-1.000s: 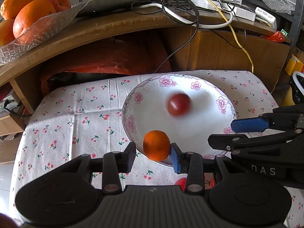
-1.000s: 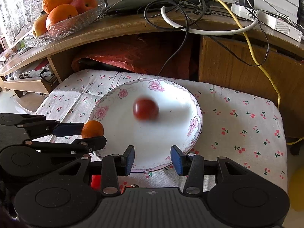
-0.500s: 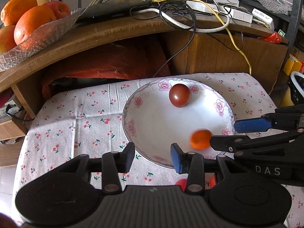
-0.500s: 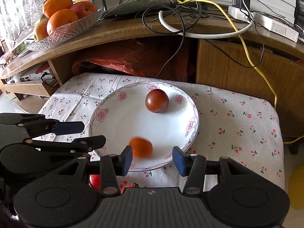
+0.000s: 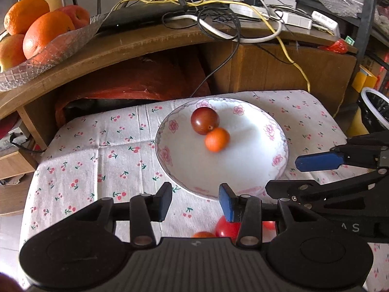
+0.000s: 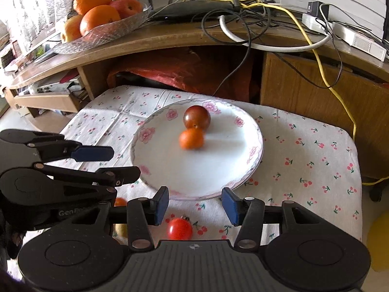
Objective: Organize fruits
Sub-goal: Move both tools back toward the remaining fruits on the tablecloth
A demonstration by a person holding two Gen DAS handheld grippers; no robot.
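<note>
A white flowered plate (image 5: 252, 170) (image 6: 218, 175) lies on the cherry-print cloth. On its far side a dark red tomato (image 5: 204, 121) (image 6: 196, 120) touches a small orange fruit (image 5: 217, 139) (image 6: 191, 139). My left gripper (image 5: 195, 202) (image 6: 114, 161) hovers open and empty at the plate's near-left rim. Open and empty too, my right gripper (image 6: 195, 206) (image 5: 282, 174) hangs over the near rim. A bright red tomato (image 6: 179, 228) (image 5: 225, 228) lies on the cloth just below the right gripper's fingers. Beside it, a small orange fruit (image 5: 203, 234) (image 6: 119, 202) peeks out, mostly hidden.
A glass bowl (image 5: 48, 53) (image 6: 109, 31) of oranges and apples stands on the wooden desk (image 5: 145, 43) behind. Tangled cables (image 5: 218, 17) and a router lie on the desk. Red cloth fills the recess under it.
The left gripper let go of the small orange fruit; it rolled across the plate and came to rest against the dark tomato. Both grippers drew back and up from the plate.
</note>
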